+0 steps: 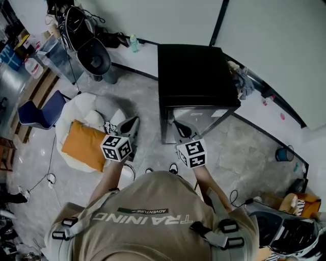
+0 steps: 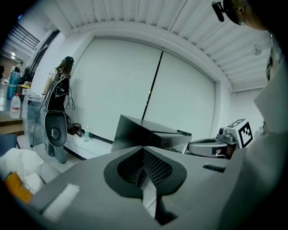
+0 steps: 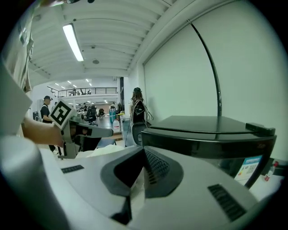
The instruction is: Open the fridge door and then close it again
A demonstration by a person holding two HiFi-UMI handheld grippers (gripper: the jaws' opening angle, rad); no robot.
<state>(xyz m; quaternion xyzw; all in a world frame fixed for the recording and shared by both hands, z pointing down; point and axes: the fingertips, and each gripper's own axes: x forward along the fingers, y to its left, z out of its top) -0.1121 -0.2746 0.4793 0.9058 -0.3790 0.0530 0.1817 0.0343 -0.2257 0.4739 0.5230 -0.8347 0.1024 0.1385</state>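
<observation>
Facing the person point(image 1: 153, 222), upright fridge point(image 1: 196, 76)

Under your feet lies a grey marbled floor point(image 1: 132, 97), with a black cable point(image 1: 51, 178) looping over it on your left. Ahead of you a white wall point(image 1: 168, 15) rises above a black skirting strip point(image 1: 127, 68), split by 1 dark upright seam point(image 1: 218, 23). A small bottle point(image 1: 133, 43) stands against that wall. To your left a white beanbag point(image 1: 86, 104) carries an orange cushion point(image 1: 84, 145), and a blue chair point(image 1: 38, 114) sits just beyond it. Overhead, the ribbed white ceiling point(image 2: 135, 13) holds 1 long tube light point(image 3: 72, 42), lit. Further off, an open hall shows a railed gallery point(image 3: 85, 92).
</observation>
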